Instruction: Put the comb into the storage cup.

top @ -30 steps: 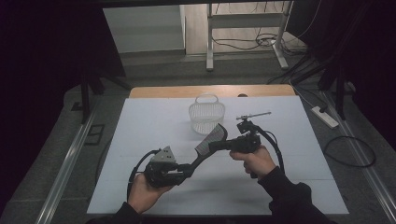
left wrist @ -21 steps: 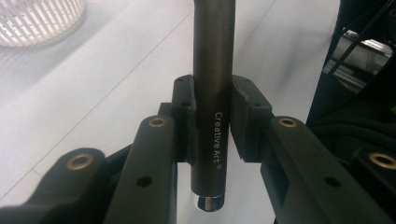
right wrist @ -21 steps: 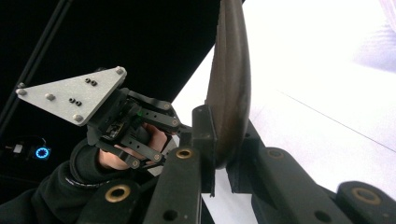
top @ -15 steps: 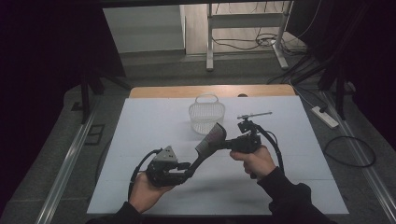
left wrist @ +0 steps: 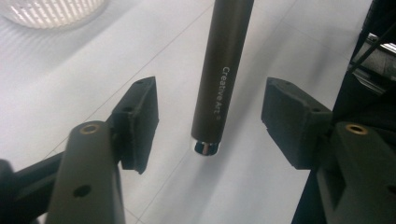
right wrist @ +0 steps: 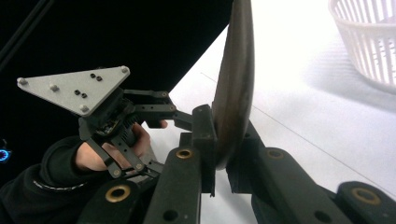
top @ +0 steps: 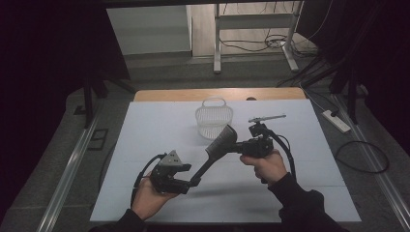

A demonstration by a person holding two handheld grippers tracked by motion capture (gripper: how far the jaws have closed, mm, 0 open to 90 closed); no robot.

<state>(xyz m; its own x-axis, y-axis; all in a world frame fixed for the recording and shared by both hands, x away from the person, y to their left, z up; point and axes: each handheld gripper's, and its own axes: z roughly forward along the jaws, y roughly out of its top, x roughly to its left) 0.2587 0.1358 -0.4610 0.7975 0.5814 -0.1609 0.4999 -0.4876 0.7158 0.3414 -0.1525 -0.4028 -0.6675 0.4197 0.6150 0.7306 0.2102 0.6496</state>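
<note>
A dark flat brush (top: 221, 140) with a long round handle (left wrist: 224, 70) printed "Creative Art" hangs slanted above the white table. My right gripper (top: 238, 146) is shut on its broad head (right wrist: 236, 79), whose edge is clamped between the pads. My left gripper (top: 194, 181) sits at the handle's low end. Its jaws have just been opening and now stand apart on either side of the handle, with neither pad (left wrist: 140, 116) touching it. In the right gripper view the left gripper's grey plate (right wrist: 77, 88) and the hand holding it show at the left.
A white mesh basket (top: 214, 118) stands upright at the back middle of the white sheet (top: 154, 130), just beyond the brush head. A wooden table edge (top: 193, 94) runs behind it. Floor cables and a power strip (top: 336, 121) lie off to the right.
The left gripper's jaws have spread off the brush handle. Both hands and the brush have stayed where they were.
</note>
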